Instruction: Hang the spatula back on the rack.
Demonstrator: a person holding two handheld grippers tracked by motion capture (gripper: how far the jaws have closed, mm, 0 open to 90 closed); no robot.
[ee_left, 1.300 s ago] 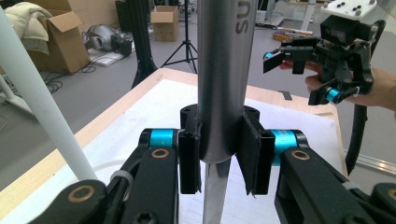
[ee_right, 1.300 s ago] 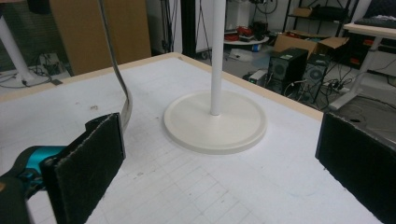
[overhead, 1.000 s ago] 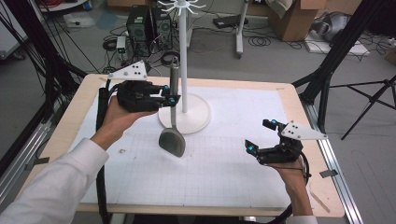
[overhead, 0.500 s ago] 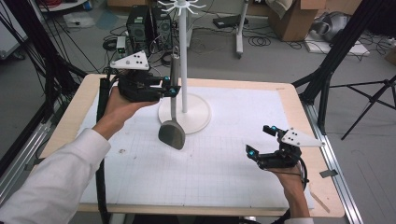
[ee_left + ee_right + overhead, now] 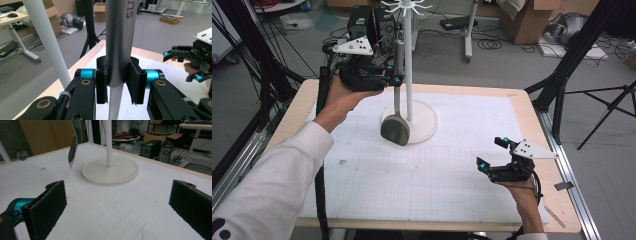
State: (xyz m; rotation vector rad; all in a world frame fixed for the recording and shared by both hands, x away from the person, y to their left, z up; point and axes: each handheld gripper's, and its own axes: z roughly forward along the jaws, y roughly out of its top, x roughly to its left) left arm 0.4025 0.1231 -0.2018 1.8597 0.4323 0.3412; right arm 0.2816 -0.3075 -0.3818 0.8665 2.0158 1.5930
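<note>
A steel spatula (image 5: 395, 127) hangs upright in the air, blade down, just left of the white rack stand (image 5: 409, 60). My left gripper (image 5: 396, 80) is shut on its round handle (image 5: 120, 42), the pads pressing both sides. The blade (image 5: 72, 147) floats over the mat beside the stand's round base (image 5: 110, 171). My right gripper (image 5: 492, 155) rests low on the mat near the front right, jaws wide open with nothing between them. Its pads (image 5: 50, 205) frame the base from a distance.
The stand's hooked top (image 5: 406, 7) is above the left gripper. A white gridded mat (image 5: 432, 170) covers the wooden table (image 5: 532, 110). Black frame legs (image 5: 562, 75) and a tripod stand to the right; boxes and cables lie on the floor behind.
My left gripper has lifted the spatula higher and carried it a little toward the far side along the pole. The right gripper has sunk slightly toward the mat.
</note>
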